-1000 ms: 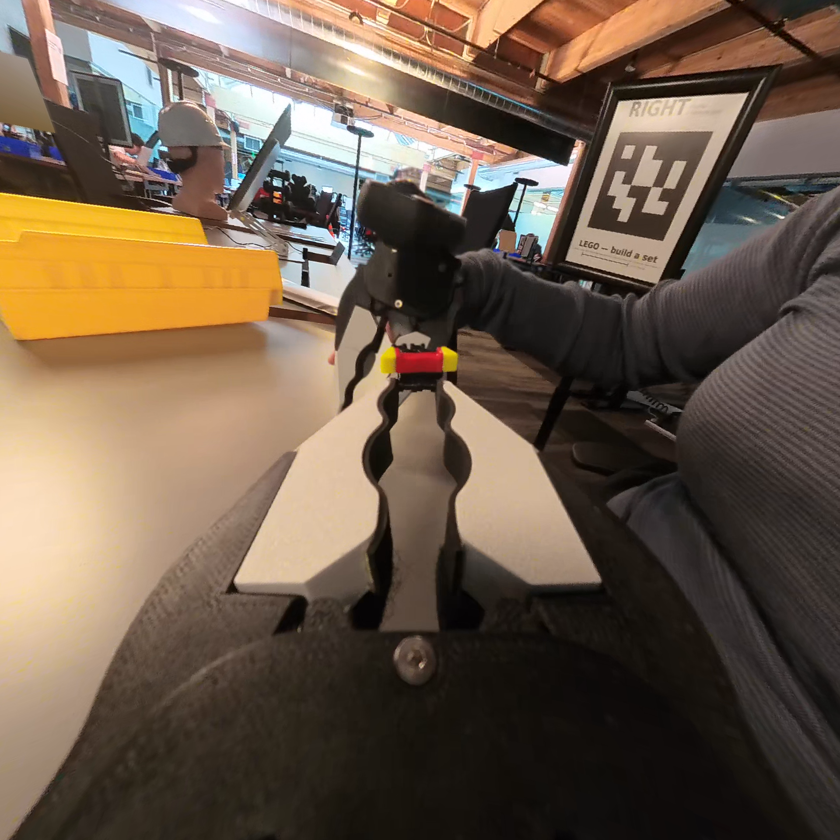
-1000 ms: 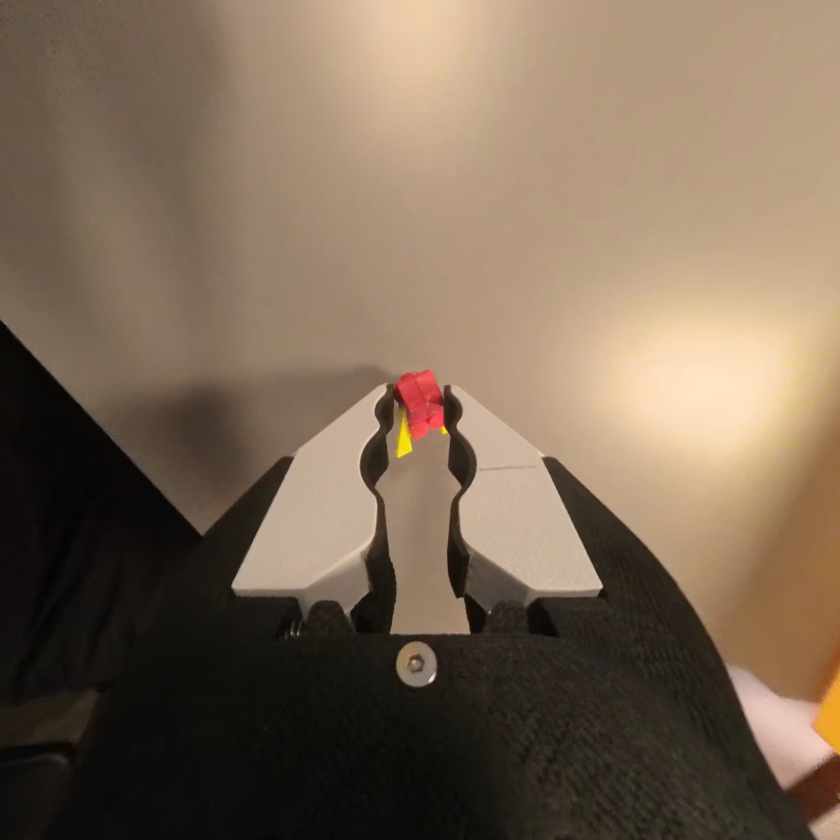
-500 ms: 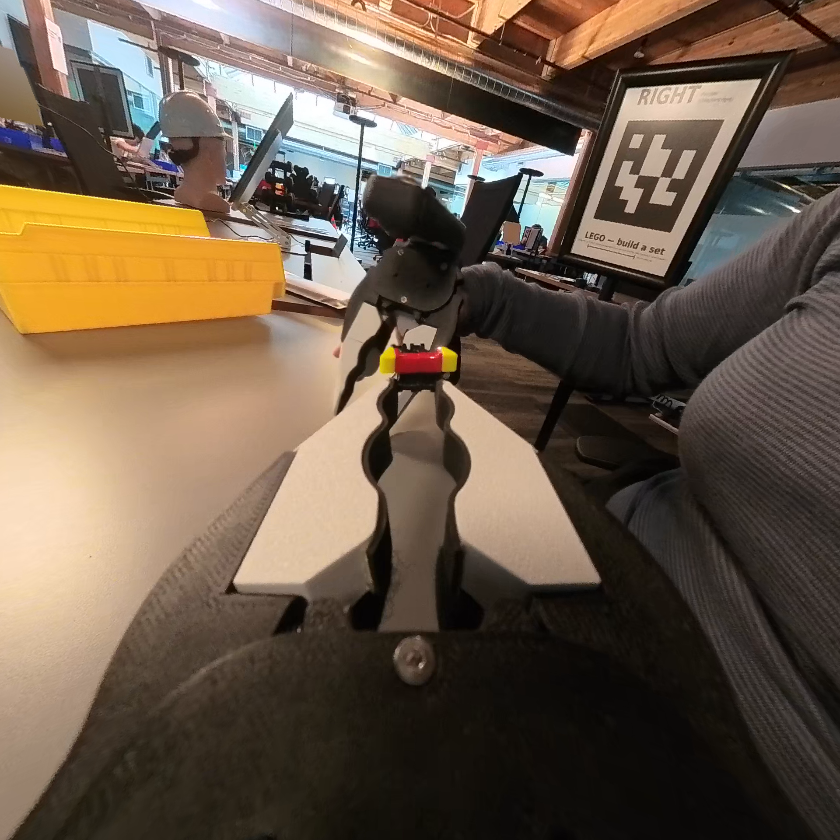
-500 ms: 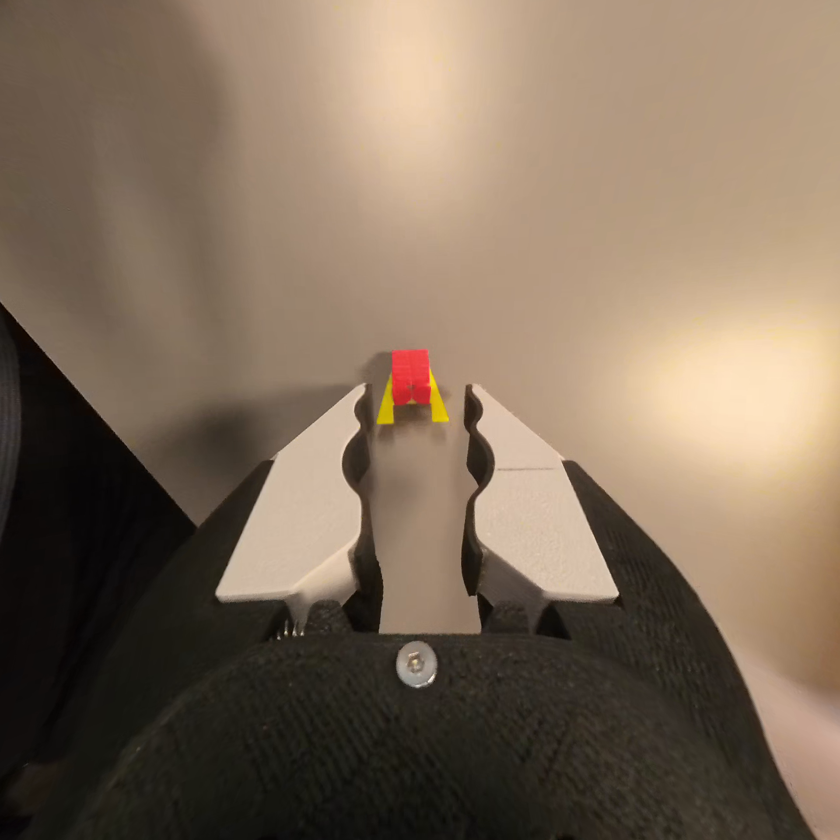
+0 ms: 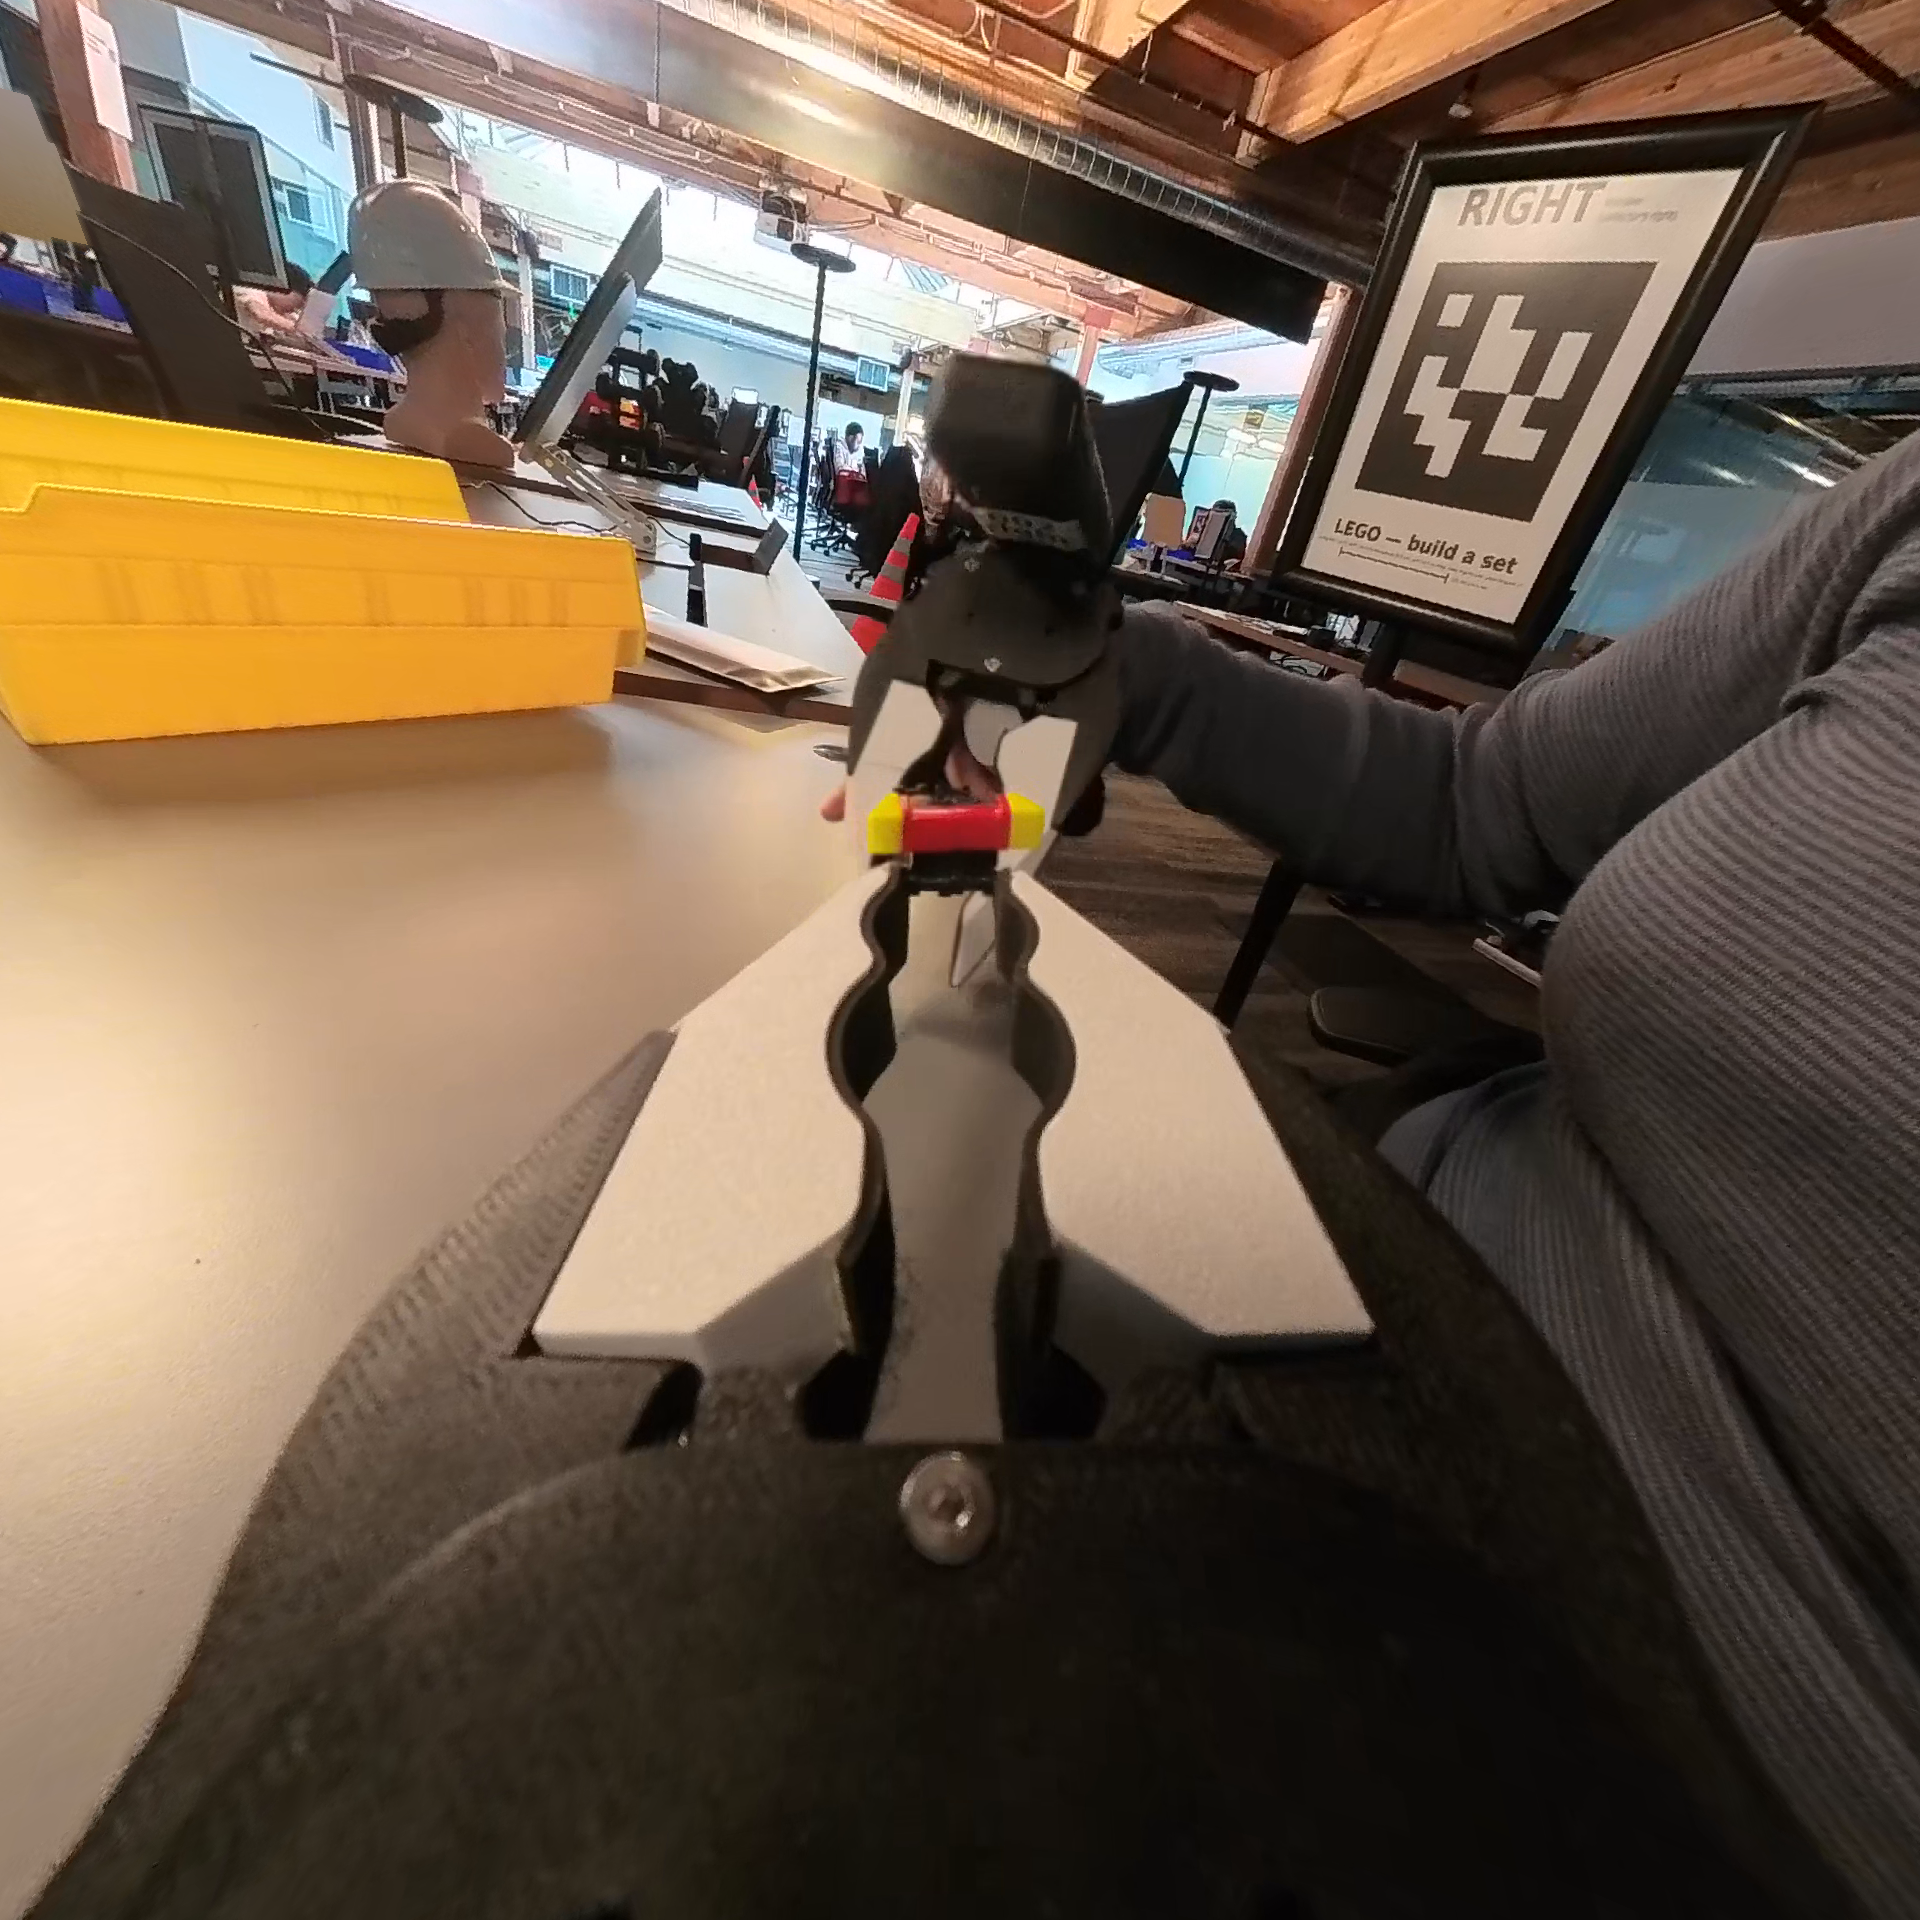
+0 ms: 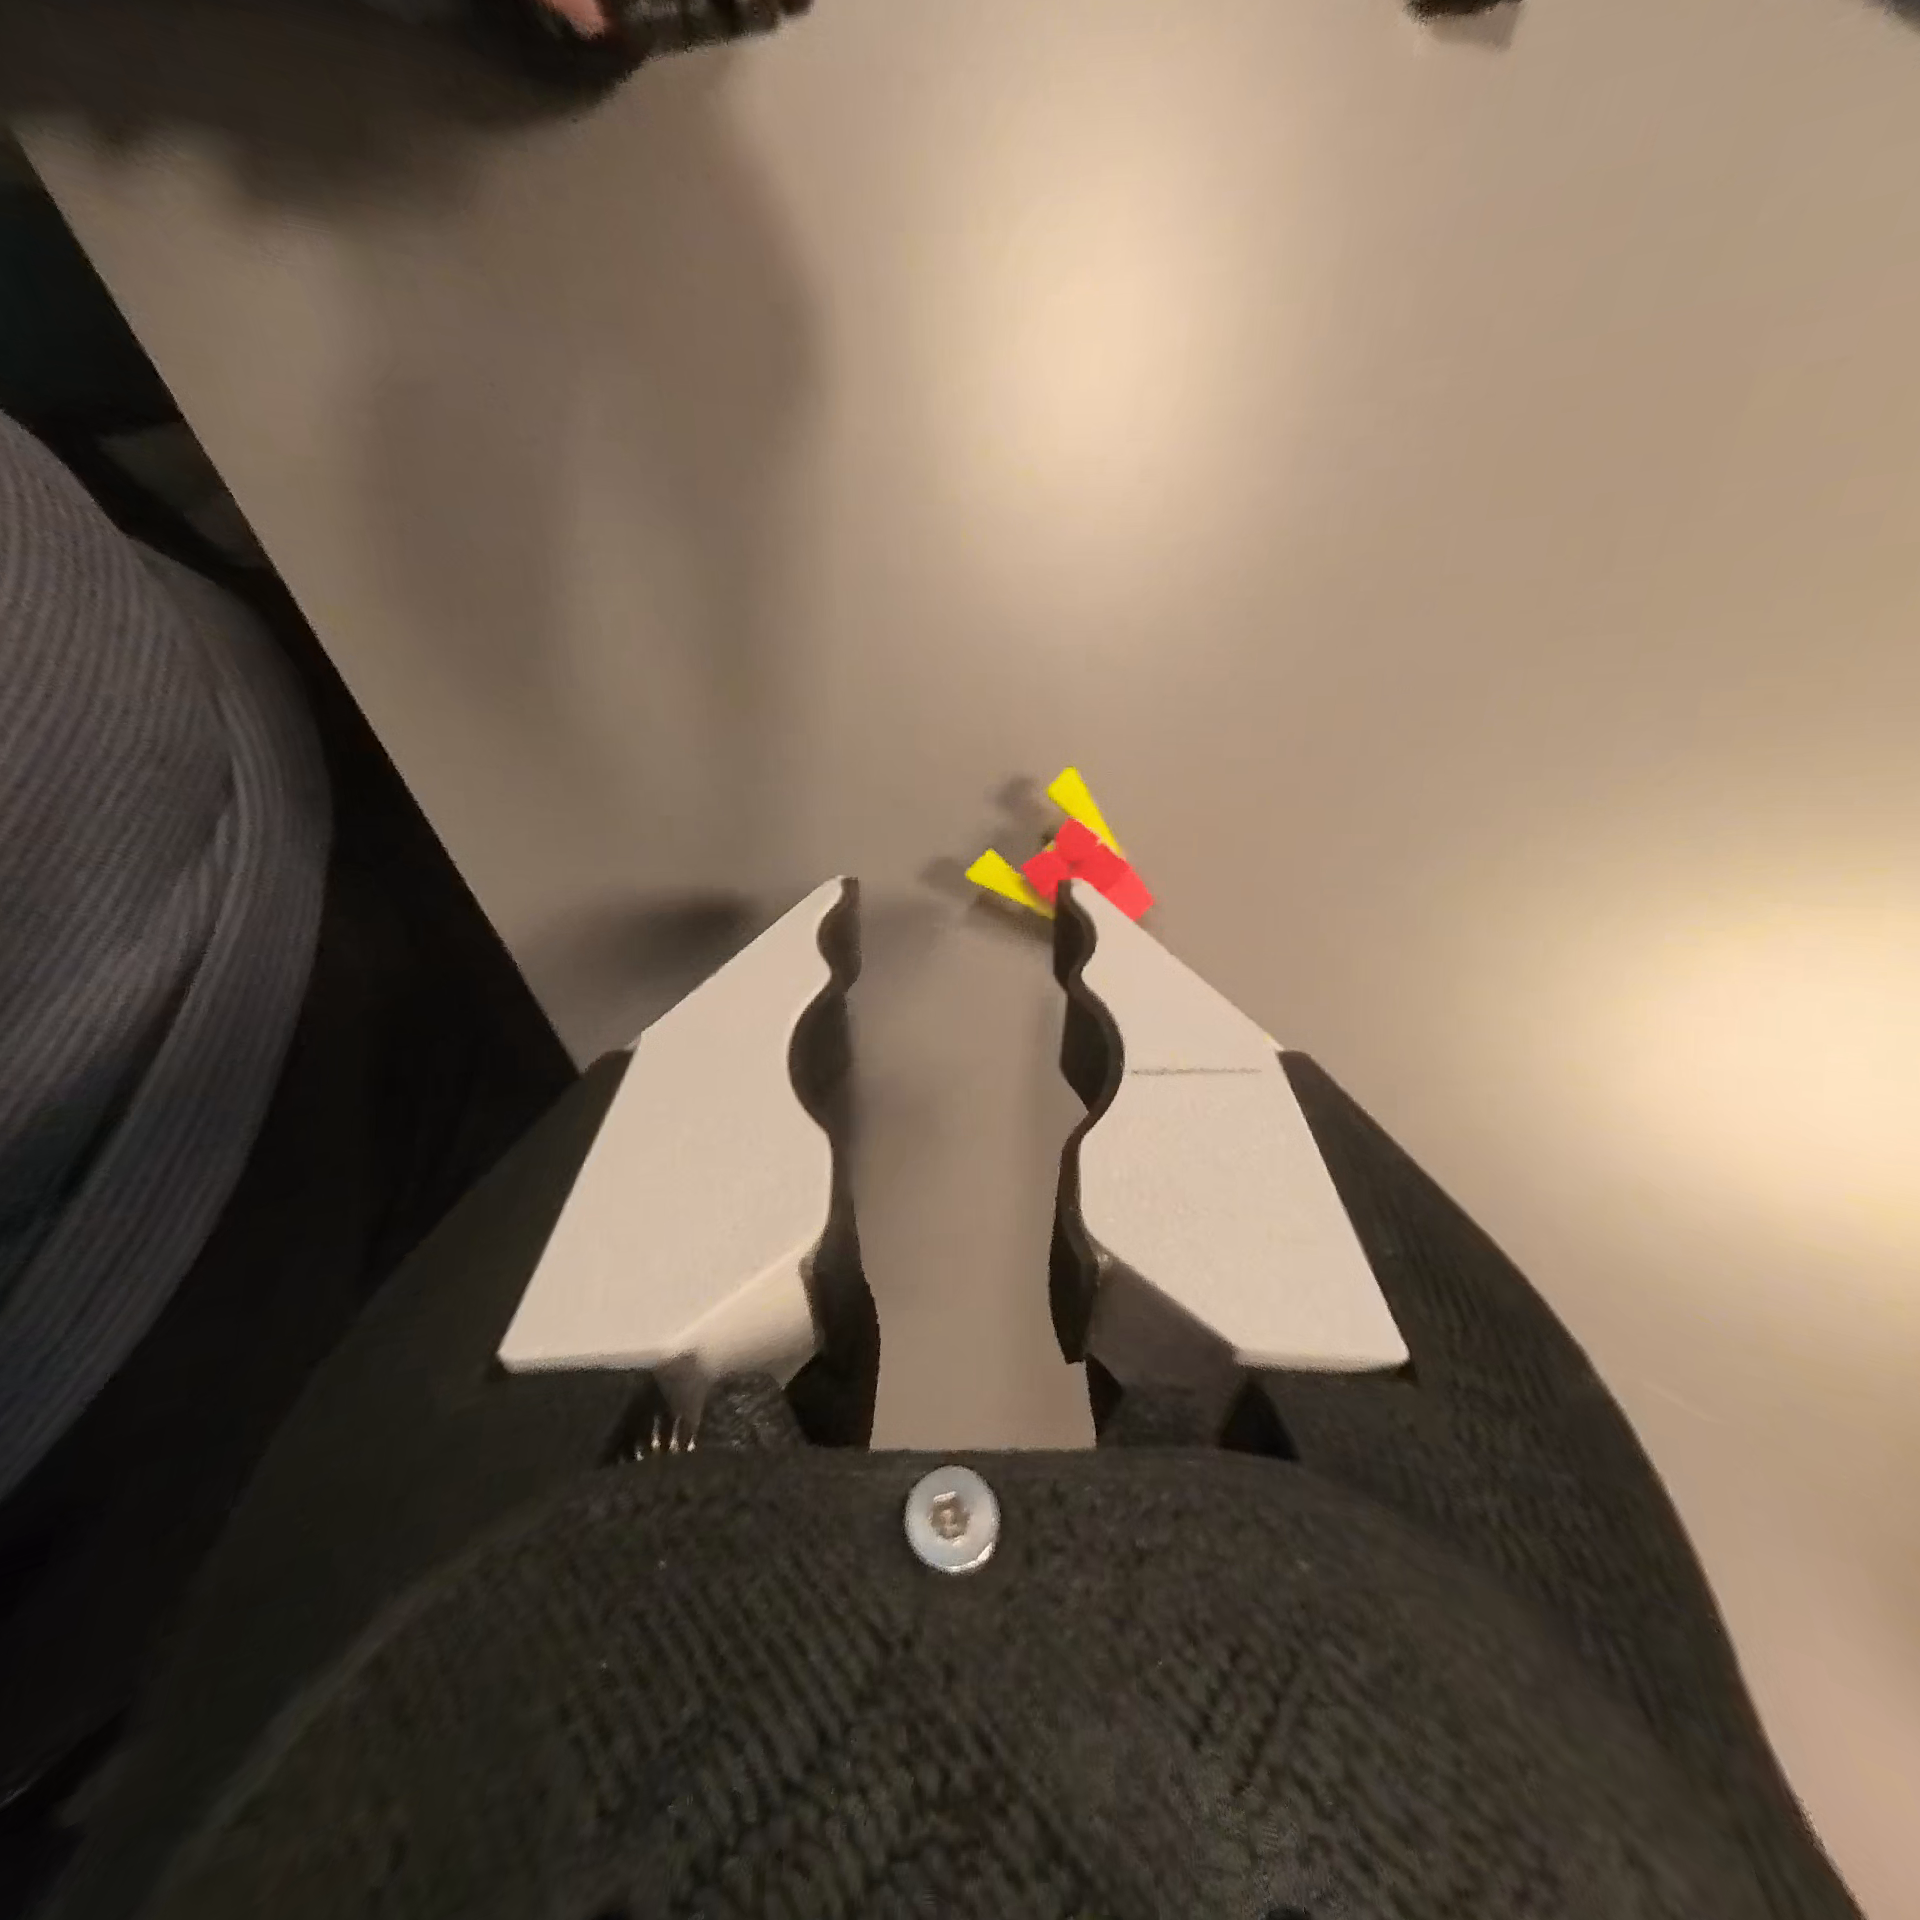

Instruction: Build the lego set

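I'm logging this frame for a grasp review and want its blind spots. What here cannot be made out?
- Left wrist view: the lower part of the lego piece sits between the left gripper tips, which hide it.
- Right wrist view: the right gripper fingertip covers one edge of the lego piece; motion blur smears its studs.
- Right wrist view: the dark shapes at the top edge are cut off and blurred.
- Left wrist view: contents of the yellow bin are behind its wall.

The right finger (image 6: 1081, 935) hid part of the model (image 6: 1086, 868). A dark blurred shape (image 6: 644, 16) was cut off at the table's (image 6: 1351, 416) far edge.
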`<state>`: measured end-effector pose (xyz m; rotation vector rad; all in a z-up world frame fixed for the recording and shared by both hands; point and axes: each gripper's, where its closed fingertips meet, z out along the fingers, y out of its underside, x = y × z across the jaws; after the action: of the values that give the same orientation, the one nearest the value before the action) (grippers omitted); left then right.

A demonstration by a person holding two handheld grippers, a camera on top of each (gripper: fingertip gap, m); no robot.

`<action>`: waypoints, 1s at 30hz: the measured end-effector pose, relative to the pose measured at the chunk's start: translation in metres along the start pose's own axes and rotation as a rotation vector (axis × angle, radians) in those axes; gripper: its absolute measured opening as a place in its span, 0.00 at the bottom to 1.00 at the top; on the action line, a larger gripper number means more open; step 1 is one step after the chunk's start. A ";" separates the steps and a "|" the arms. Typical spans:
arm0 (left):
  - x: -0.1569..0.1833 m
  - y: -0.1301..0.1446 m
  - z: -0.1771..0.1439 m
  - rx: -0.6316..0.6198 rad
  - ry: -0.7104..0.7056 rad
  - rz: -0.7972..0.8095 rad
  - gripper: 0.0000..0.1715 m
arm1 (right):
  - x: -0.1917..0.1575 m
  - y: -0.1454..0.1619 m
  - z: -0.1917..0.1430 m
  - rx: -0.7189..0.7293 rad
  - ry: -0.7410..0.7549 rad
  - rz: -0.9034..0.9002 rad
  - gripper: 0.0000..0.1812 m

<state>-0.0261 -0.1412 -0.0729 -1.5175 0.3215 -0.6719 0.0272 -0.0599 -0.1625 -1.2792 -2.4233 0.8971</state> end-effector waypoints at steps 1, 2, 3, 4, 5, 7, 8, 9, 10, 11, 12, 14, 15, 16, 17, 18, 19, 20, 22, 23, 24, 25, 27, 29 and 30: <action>0.000 0.000 0.000 -0.002 0.004 -0.002 0.09 | 0.003 -0.002 -0.001 0.017 0.011 -0.018 0.20; 0.001 0.001 0.000 -0.005 0.008 -0.003 0.09 | 0.007 -0.004 -0.001 0.037 0.022 -0.047 0.22; 0.001 0.001 0.000 -0.007 0.011 -0.005 0.09 | 0.010 -0.006 0.000 0.063 0.029 -0.084 0.23; 0.001 0.001 0.000 -0.008 0.014 -0.006 0.09 | 0.010 -0.008 0.001 0.086 0.022 -0.123 0.24; 0.002 0.002 0.000 -0.011 0.018 -0.008 0.09 | 0.009 -0.009 0.003 0.101 0.008 -0.157 0.25; 0.002 0.003 0.001 -0.015 0.022 -0.011 0.09 | 0.012 -0.009 0.007 0.108 -0.010 -0.200 0.27; 0.002 0.003 0.001 -0.018 0.024 -0.011 0.09 | 0.012 -0.007 0.009 0.098 -0.024 -0.210 0.27; 0.002 0.004 0.001 -0.020 0.026 -0.011 0.09 | 0.013 -0.006 0.011 0.089 -0.039 -0.212 0.27; 0.003 0.004 0.001 -0.022 0.027 -0.011 0.09 | 0.013 -0.005 0.013 0.085 -0.058 -0.211 0.28; 0.003 0.005 0.001 -0.025 0.027 -0.011 0.09 | 0.013 -0.004 0.014 0.081 -0.075 -0.208 0.28; 0.002 0.005 0.001 -0.026 0.027 -0.011 0.09 | 0.014 -0.003 0.015 0.074 -0.088 -0.201 0.28; 0.002 0.005 0.001 -0.027 0.026 -0.012 0.09 | 0.014 0.002 0.015 0.049 -0.101 -0.189 0.27; 0.002 0.005 0.001 -0.027 0.026 -0.013 0.09 | 0.014 0.004 0.014 0.040 -0.102 -0.186 0.26; 0.002 0.005 0.001 -0.026 0.026 -0.014 0.09 | 0.015 0.005 0.014 0.038 -0.100 -0.182 0.24; 0.002 0.005 0.001 -0.026 0.027 -0.015 0.09 | 0.015 0.006 0.013 0.043 -0.099 -0.178 0.23; 0.002 0.005 0.001 -0.026 0.028 -0.017 0.09 | 0.014 0.006 0.013 0.052 -0.100 -0.173 0.23; 0.002 0.006 0.001 -0.026 0.029 -0.018 0.09 | 0.013 0.005 0.013 0.061 -0.104 -0.170 0.22; 0.002 0.006 0.001 -0.026 0.030 -0.019 0.09 | 0.013 0.005 0.013 0.068 -0.103 -0.167 0.22; 0.002 0.006 0.001 -0.025 0.030 -0.021 0.09 | 0.013 0.007 0.012 0.065 -0.105 -0.163 0.22; 0.001 0.005 0.001 -0.024 0.030 -0.021 0.09 | 0.012 0.009 0.012 0.054 -0.111 -0.155 0.21; 0.001 0.005 0.001 -0.023 0.029 -0.021 0.09 | 0.012 0.010 0.011 0.049 -0.115 -0.148 0.21; 0.001 0.005 0.001 -0.023 0.030 -0.022 0.09 | 0.012 0.010 0.010 0.053 -0.112 -0.145 0.20; 0.001 0.005 0.001 -0.024 0.030 -0.022 0.09 | 0.015 0.008 0.009 0.073 -0.085 -0.152 0.21; 0.001 0.006 0.001 -0.025 0.030 -0.022 0.09 | 0.018 0.007 0.010 0.076 -0.066 -0.147 0.20; 0.001 0.006 0.001 -0.025 0.030 -0.022 0.09 | 0.020 0.007 0.011 0.072 -0.058 -0.142 0.20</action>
<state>-0.0231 -0.1416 -0.0781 -1.5377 0.3379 -0.7109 0.0150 -0.0454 -0.1772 -1.0562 -2.4655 0.9841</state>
